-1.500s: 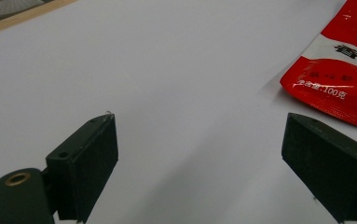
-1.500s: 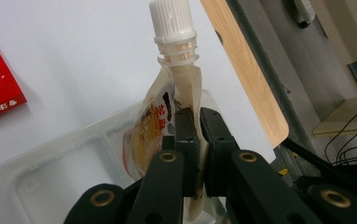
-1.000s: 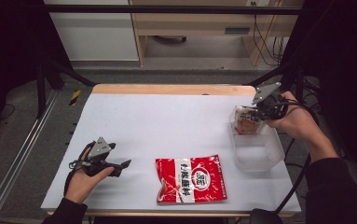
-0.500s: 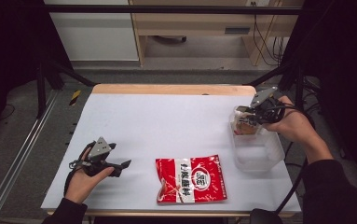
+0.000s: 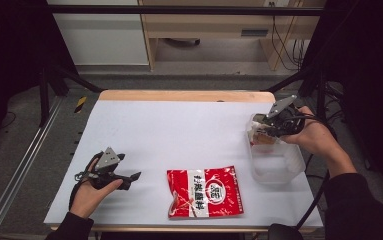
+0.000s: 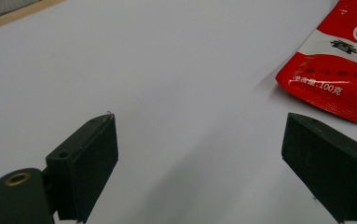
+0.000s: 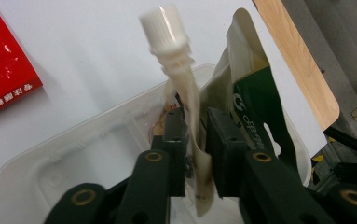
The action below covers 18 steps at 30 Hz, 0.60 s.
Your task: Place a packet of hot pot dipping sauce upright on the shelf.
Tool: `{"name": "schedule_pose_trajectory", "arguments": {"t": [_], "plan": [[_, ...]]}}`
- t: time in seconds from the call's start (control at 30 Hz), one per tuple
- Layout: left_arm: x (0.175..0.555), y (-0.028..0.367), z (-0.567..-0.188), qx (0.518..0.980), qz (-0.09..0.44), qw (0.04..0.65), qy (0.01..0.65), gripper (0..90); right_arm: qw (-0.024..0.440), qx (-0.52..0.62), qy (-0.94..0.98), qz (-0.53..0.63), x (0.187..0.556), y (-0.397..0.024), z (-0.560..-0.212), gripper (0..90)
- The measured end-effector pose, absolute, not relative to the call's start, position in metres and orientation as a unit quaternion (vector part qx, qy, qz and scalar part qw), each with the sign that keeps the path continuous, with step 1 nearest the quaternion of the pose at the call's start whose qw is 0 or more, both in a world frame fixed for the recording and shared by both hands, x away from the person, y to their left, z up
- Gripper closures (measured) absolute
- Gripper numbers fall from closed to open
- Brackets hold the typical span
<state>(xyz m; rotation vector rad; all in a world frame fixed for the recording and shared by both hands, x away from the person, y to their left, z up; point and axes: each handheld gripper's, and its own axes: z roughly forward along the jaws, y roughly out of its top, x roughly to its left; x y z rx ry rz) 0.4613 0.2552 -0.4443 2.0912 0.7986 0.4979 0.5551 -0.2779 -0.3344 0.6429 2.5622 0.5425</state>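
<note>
Red seasoning packet (image 5: 205,192) with a white band of printed characters, lying flat on the white table (image 5: 179,135) at the near edge, roughly six o'clock in the high view; its corner also appears at two o'clock in the left gripper view (image 6: 339,60); left gripper (image 5: 129,177) at about eight o'clock, resting low over the table in the person's left hand (image 5: 86,192), jaws spread wide with bare table between them, well apart from the packet; left gripper view confirms the wide gap (image 6: 199,158); clear plastic container (image 5: 274,165) at about three o'clock, near the table's right edge, open-topped; right gripper (image 5: 261,131) above the container's far end, carried in the person's right hand (image 5: 316,137); in the right gripper view the gripper (image 7: 197,149) has a cream spouted pouch (image 7: 188,98) with a ribbed white screw cap standing between its jaws, which have just been opening; whether the pads press on the pouch cannot be told; pouch tilted slightly, cap uppermost, its lower part inside the container (image 7: 73,154); green-and-white pouch (image 7: 255,107) standing just beside it toward one o'clock; wooden table edge (image 5: 184,95) at twelve o'clock, farthest from the person.
</note>
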Motion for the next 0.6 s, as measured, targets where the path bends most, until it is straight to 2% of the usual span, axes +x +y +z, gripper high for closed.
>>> {"name": "schedule_pose_trajectory", "arguments": {"t": [0.1,0.23,0.6], "plan": [[0.461,0.255,-0.444,0.831,0.199,0.411,0.317,10.6,0.22,0.243,0.923,0.202,0.552,-0.278,-0.332,64.6],[0.461,0.254,-0.444,0.832,0.2,0.41,0.316,10.6,0.237,0.248,0.913,0.222,0.54,-0.28,-0.322,54.8],[0.459,0.247,-0.444,0.838,0.199,0.407,0.306,10.5,0.293,0.262,0.882,0.259,0.518,-0.26,-0.296,32.0]]}}
